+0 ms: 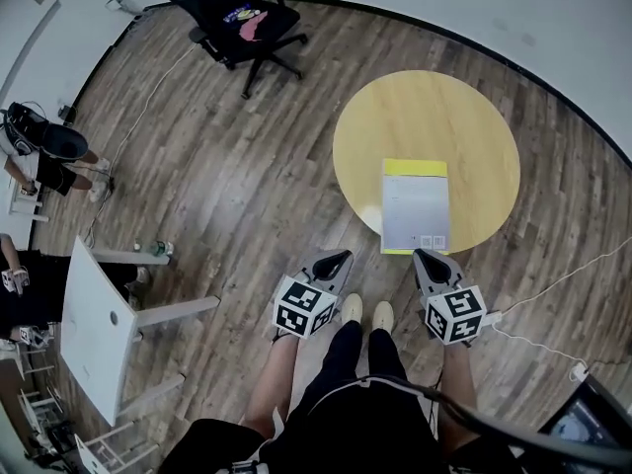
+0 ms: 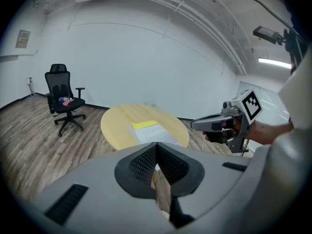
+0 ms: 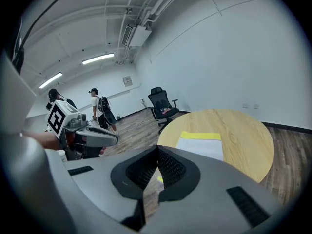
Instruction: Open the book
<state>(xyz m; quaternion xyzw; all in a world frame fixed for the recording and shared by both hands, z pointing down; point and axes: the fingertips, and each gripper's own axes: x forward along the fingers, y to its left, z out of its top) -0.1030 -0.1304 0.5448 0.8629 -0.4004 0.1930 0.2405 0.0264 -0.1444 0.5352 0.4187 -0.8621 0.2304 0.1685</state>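
Note:
A closed book (image 1: 416,206) with a pale grey cover and a yellow strip along its far edge lies on the round yellow table (image 1: 464,117), near the table's front edge. In the head view both grippers hang over the floor just short of that edge. My left gripper (image 1: 341,256) is to the left of the book, my right gripper (image 1: 425,255) just below its near edge. Both are shut and hold nothing. The left gripper view shows the book (image 2: 151,130) ahead past the shut jaws, and the right gripper view shows the book (image 3: 202,145) the same way.
A black office chair (image 1: 242,23) stands far off on the wood floor. A white desk (image 1: 94,324) and seated people (image 1: 39,151) are at the left. A white cable (image 1: 553,284) runs over the floor at the right. My shoes (image 1: 365,312) are between the grippers.

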